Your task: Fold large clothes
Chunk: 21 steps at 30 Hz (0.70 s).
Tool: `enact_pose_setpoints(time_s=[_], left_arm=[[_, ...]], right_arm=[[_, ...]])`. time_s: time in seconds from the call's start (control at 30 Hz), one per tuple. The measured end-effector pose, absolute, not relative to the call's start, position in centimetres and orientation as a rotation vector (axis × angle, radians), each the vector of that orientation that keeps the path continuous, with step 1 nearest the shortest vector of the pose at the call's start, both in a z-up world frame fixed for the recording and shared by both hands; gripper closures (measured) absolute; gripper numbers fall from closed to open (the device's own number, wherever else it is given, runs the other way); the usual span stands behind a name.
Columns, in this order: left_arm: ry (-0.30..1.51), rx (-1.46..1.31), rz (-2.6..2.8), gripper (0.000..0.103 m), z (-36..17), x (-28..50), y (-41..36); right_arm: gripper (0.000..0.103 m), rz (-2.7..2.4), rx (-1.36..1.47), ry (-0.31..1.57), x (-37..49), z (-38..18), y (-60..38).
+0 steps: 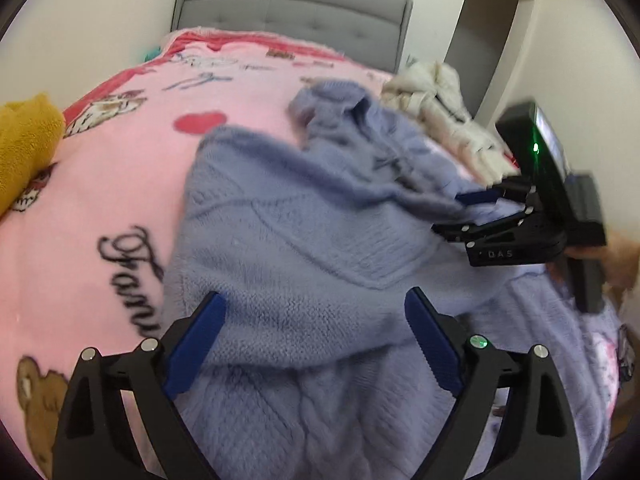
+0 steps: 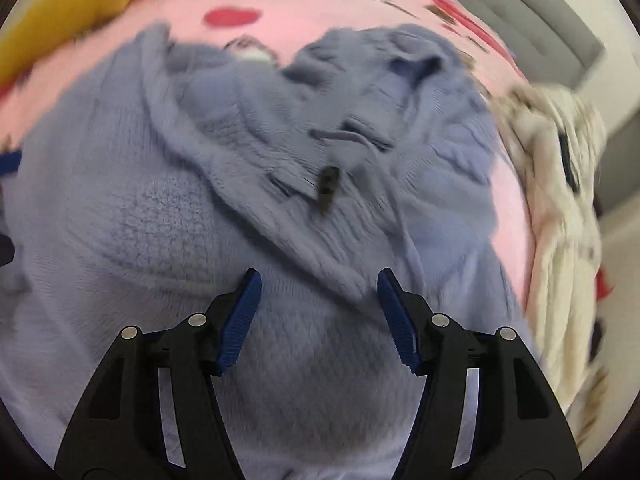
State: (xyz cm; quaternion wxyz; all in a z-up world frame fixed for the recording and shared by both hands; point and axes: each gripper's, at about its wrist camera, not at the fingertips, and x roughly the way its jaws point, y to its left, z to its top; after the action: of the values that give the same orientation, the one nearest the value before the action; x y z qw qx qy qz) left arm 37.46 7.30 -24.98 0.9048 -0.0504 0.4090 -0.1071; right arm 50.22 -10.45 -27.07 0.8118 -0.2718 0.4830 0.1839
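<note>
A lavender-blue knitted sweater (image 1: pixel 288 216) lies rumpled on a pink printed blanket (image 1: pixel 120 152) on a bed. My left gripper (image 1: pixel 316 304) is open just above the sweater's near part, with knit between its blue pads. My right gripper (image 2: pixel 318 276) is open over the sweater (image 2: pixel 168 208), with nothing held. The right gripper also shows in the left wrist view (image 1: pixel 472 210) at the sweater's right side. A sleeve or collar part (image 2: pixel 400 64) is bunched at the far end.
A yellow garment (image 1: pixel 24 144) lies at the bed's left edge. A cream fluffy garment (image 1: pixel 436 96) is piled at the right; it also shows in the right wrist view (image 2: pixel 560 184). A grey headboard (image 1: pixel 292 8) and a doorway (image 1: pixel 488 32) stand behind.
</note>
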Motion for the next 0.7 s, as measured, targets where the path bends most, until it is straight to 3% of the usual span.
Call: enact_pose_setpoints(time_s=[0.03,0.1,0.2,0.53,0.7], left_arm=[[0.849,-0.093,-0.220,0.013,-25.4,37.5,7.2],[0.840,-0.063,-0.217,0.013,-25.9,37.4,6.9],[0.826,-0.045,-0.214,0.013,-26.4,37.4,7.0],[0.822,-0.050,-0.178,0.013,-26.4,37.9,7.0],[0.830,0.001,-0.159,0.013,-26.7,38.0,6.3]], right_arm=[[0.049,0.418,-0.592,1.012,50.3,-27.0,-10.2],[0.080,0.498,-0.514,1.050,51.0,-27.0,-10.6],[0.095,0.517,-0.442,1.086,52.0,-27.1,-11.1],[0.096,0.446,-0.425,0.871,52.3,-21.9,-11.2],[0.096,0.337,-0.424,0.944,54.3,-24.8,-11.0]])
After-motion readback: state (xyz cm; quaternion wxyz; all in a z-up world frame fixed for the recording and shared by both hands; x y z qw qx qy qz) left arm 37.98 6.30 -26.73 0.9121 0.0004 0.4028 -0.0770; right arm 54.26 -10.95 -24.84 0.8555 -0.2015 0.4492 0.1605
